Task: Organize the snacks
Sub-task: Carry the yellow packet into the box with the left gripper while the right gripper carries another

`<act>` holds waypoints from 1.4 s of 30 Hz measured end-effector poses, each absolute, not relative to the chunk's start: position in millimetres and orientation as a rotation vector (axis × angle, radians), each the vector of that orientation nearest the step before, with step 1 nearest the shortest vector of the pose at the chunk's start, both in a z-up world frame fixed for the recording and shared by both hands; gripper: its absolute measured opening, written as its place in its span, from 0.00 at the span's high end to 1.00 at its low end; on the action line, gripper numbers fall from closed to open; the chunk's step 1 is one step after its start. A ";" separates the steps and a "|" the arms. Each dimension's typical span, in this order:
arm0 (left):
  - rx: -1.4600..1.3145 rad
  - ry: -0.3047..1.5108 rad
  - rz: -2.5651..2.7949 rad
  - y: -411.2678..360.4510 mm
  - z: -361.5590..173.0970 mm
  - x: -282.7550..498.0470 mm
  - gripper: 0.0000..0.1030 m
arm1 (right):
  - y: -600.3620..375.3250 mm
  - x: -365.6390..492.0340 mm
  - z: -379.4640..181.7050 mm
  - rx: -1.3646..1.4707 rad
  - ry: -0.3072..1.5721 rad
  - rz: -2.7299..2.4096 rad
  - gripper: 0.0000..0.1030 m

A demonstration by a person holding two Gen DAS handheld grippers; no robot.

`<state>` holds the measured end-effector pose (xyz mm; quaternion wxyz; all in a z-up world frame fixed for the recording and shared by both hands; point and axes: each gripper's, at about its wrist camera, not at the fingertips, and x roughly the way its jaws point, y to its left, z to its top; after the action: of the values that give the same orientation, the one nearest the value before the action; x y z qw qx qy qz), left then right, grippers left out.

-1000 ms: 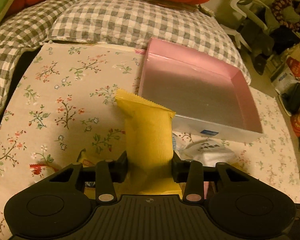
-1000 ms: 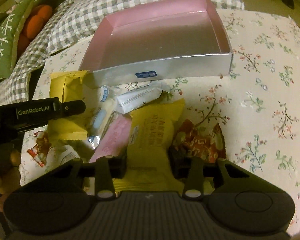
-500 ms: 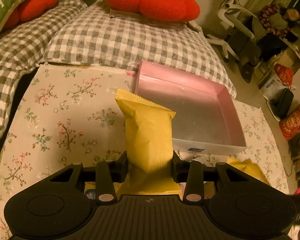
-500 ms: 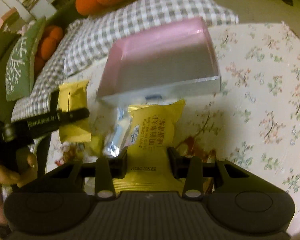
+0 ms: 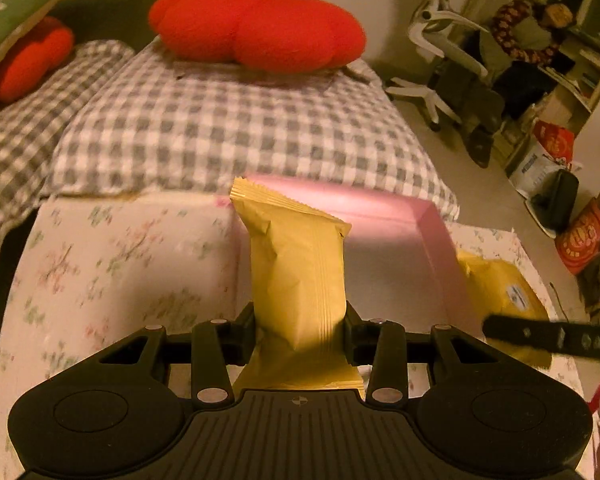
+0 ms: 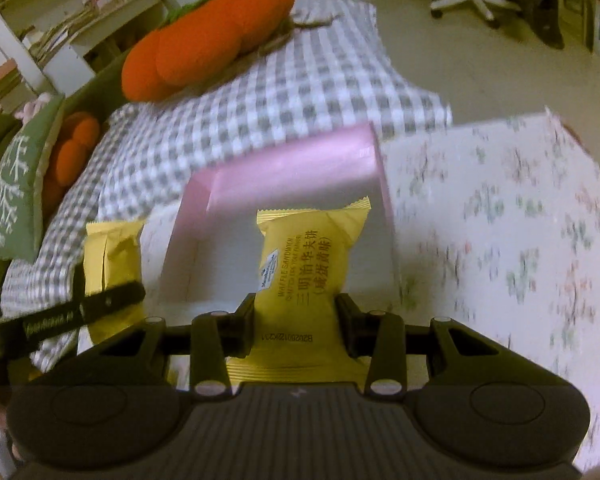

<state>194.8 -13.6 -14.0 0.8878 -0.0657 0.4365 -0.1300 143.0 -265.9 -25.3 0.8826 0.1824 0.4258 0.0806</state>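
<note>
My left gripper is shut on a plain yellow snack packet, held upright over the near left part of the pink box. My right gripper is shut on a yellow waffle sandwich packet with printed text, held above the front of the pink box. The right gripper's packet shows at the right of the box in the left wrist view. The left gripper's packet shows at the left in the right wrist view.
The box sits on a floral cloth beside a grey checked blanket. An orange pumpkin cushion lies at the back. A white office chair and bags stand on the floor to the right.
Both grippers have lifted their yellow packets off the pile and moved up and forward over the pink box. The loose snacks below have dropped out of view.
</note>
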 end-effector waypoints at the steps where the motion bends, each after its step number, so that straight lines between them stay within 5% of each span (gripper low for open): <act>1: -0.125 0.906 -0.274 -17.6 -15.1 198.9 0.63 | -264.4 148.8 -25.7 0.369 0.883 0.159 0.64; 27: 0.001 0.957 -0.250 -39.7 -84.2 246.6 0.62 | -245.7 210.1 -86.5 0.274 0.911 0.128 0.62; 42: 0.024 0.908 -0.218 -28.4 -45.1 231.2 0.46 | -258.7 191.9 -57.6 0.256 0.875 0.082 0.49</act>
<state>231.2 -28.4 -45.1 0.8928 0.0116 0.4379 -0.1050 191.9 -258.7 -57.6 0.8970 0.1235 0.4225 0.0395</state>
